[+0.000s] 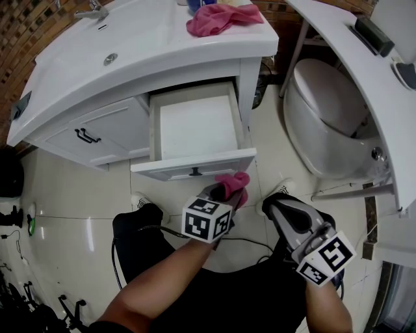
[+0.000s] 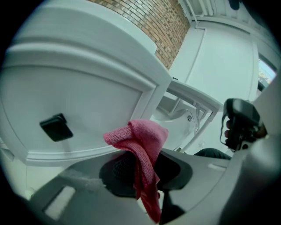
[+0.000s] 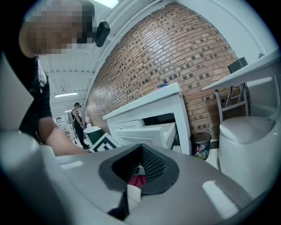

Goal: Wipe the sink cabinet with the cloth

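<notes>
Before the white drawer point(image 1: 170, 170), left gripper point(image 1: 222, 193) fingers pinch knitted pink cloth point(image 2: 143, 141); right gripper point(image 3: 141, 154) clenched empty.

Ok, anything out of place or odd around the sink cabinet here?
The drawer stands pulled out, seemingly empty. A spare pink cloth lies bunched on the countertop, while the left gripper holds the wiping cloth near the drawer front. Nothing looks spilled or damaged.

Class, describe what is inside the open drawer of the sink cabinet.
The open drawer shows only a bare white bottom; its rear end is covered by the countertop.
</notes>
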A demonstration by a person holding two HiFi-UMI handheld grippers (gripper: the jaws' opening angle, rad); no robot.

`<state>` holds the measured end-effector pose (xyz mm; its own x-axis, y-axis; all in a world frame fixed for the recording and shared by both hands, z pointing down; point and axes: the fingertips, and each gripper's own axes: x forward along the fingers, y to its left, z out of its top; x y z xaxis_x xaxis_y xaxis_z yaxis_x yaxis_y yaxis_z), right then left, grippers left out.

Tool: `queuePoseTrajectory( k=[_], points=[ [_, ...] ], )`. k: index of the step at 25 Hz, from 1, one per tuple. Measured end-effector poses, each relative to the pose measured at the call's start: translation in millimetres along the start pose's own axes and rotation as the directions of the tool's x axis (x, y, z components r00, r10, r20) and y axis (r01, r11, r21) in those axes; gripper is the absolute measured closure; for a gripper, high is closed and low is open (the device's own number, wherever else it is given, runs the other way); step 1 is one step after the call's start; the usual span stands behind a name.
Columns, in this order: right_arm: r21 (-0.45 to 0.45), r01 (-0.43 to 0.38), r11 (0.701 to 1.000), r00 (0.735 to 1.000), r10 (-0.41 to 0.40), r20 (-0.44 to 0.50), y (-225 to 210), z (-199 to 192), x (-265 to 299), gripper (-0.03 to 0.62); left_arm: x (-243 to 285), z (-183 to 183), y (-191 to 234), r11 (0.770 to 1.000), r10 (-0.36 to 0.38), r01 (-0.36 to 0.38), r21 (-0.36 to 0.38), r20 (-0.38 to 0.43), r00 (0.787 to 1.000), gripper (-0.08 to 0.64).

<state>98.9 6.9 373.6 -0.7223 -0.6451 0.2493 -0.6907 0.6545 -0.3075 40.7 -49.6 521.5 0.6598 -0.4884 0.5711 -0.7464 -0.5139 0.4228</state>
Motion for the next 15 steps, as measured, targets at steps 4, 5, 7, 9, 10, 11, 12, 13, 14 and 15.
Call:
queuePoseTrajectory(
  k=[4,5,7,9,10,11,12,13,14,15],
  points=[
    [0.003,-0.004,1.0,1.0,0.004,0.013,0,3,3,0.586,-51,15,21,0.998,0.037,-0.033,-0.054,0.075,0.996,0.451],
    [0.004,-0.008,1.0,1.0,0.008,0.015,1,2,4,0.586,-65,19,30,0.996,0.06,-0.054,-0.071,0.097,0.993,0.451],
    [0.003,-0.02,1.0,1.0,0.02,0.017,5,1,9,0.586,-93,27,49,0.991,0.109,-0.096,-0.095,0.138,0.984,0.451],
    [-0.001,-0.031,1.0,0.999,0.031,0.018,9,2,12,0.586,-119,34,64,0.986,0.154,-0.14,-0.092,0.174,0.973,0.451],
    [-0.004,-0.035,0.999,0.999,0.035,0.019,11,3,14,0.586,-132,37,71,0.983,0.179,-0.165,-0.084,0.191,0.965,0.451],
    [-0.007,-0.037,0.999,0.999,0.037,0.019,13,4,15,0.586,-144,40,77,0.978,0.204,-0.192,-0.077,0.21,0.956,0.451],
    [-0.01,-0.039,0.999,0.999,0.039,0.019,14,5,16,0.586,-157,43,84,0.973,0.229,-0.219,-0.072,0.229,0.946,0.451],
    [-0.012,-0.041,0.999,0.999,0.041,0.019,15,6,18,0.586,-168,46,90,0.967,0.253,-0.243,-0.07,0.248,0.935,0.451],
    [-0.013,-0.042,0.999,0.999,0.042,0.017,15,7,19,0.586,-178,48,96,0.962,0.274,-0.265,-0.071,0.263,0.925,0.451],
    [-0.015,-0.043,0.999,0.999,0.043,0.015,15,7,21,0.586,-187,50,101,0.957,0.291,-0.282,-0.072,0.275,0.916,0.451]
  ],
)
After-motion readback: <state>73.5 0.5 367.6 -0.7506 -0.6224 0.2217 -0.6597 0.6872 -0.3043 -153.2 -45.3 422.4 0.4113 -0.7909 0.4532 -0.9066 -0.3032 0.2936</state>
